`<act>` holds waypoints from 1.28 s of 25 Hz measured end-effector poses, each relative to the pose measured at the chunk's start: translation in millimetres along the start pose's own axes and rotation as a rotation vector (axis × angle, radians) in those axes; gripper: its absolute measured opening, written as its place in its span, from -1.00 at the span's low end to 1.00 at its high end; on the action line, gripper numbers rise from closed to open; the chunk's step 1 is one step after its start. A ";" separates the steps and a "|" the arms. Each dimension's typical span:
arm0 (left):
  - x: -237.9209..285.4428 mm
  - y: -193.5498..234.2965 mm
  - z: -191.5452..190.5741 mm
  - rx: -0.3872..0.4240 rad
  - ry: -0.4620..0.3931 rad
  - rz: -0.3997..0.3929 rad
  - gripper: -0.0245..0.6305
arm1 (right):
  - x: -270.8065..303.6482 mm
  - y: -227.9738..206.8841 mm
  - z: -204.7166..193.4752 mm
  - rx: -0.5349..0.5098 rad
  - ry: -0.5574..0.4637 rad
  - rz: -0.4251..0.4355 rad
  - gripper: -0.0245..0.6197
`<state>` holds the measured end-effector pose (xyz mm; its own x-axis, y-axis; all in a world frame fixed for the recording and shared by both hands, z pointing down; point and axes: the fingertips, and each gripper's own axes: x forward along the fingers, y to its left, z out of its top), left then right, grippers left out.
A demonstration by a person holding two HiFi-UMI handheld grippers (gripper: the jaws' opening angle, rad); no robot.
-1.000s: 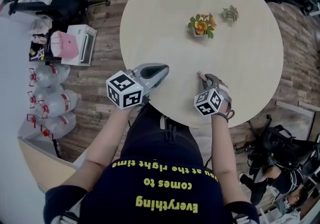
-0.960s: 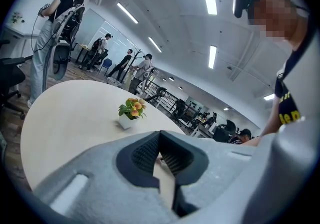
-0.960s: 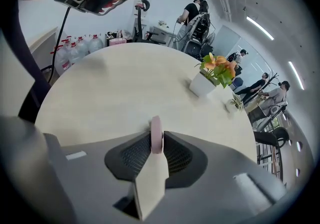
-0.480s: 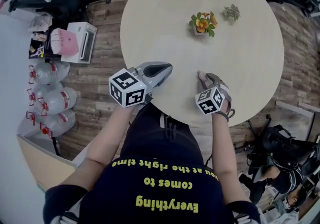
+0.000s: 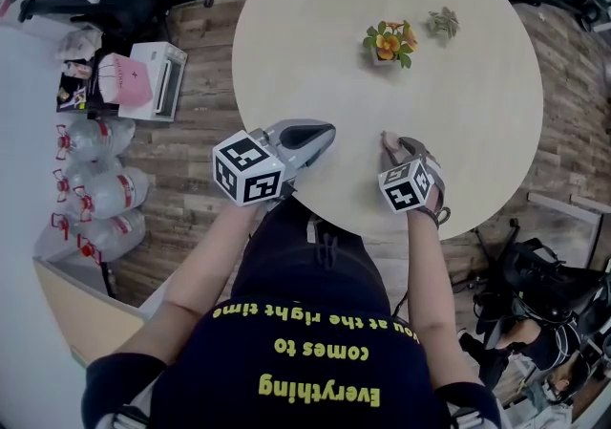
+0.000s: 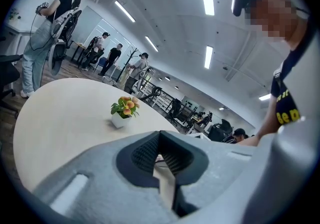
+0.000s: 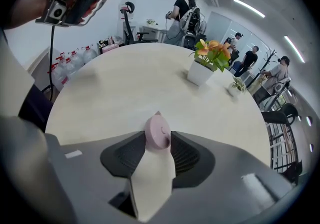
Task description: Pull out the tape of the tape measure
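Two grey handheld grippers, each carrying a cube of black-and-white square markers, sit at the near edge of a round pale-beige surface, seen from above the person holding them. The left gripper is held over the near-left rim, pointing across the surface, with its jaws together and nothing between them. The right gripper tilts steeply down at the near-right part of the surface. Its jaws stand apart and have just been opening. A small round pink tape measure lies on the surface between their tips, its edges right at the two ribbed pads and a small tab at its far side. Farther across the surface stand a white pot of orange flowers and, just beside it, a small green plant.
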<state>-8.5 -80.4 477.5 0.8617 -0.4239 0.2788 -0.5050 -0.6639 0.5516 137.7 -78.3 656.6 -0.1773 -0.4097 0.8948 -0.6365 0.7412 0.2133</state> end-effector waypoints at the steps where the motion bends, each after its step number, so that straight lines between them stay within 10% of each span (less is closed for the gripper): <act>1: -0.8 0.1 0.4 0.000 -0.001 0.002 -0.92 | 0.8 -3.2 -0.6 0.004 0.004 -0.005 -0.39; 18: -9.5 3.0 3.2 0.008 -0.013 0.028 -0.92 | -8.4 -12.1 -2.4 0.055 -0.017 -0.013 -0.39; 32: -13.4 -7.0 27.1 0.063 -0.051 0.032 -0.92 | -70.7 -39.7 23.1 0.299 -0.261 -0.063 -0.72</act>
<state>-17.8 -86.8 448.7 0.8424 -0.4753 0.2536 -0.5354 -0.6864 0.4922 158.1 -91.0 575.8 -0.2911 -0.5991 0.7459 -0.8359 0.5385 0.1063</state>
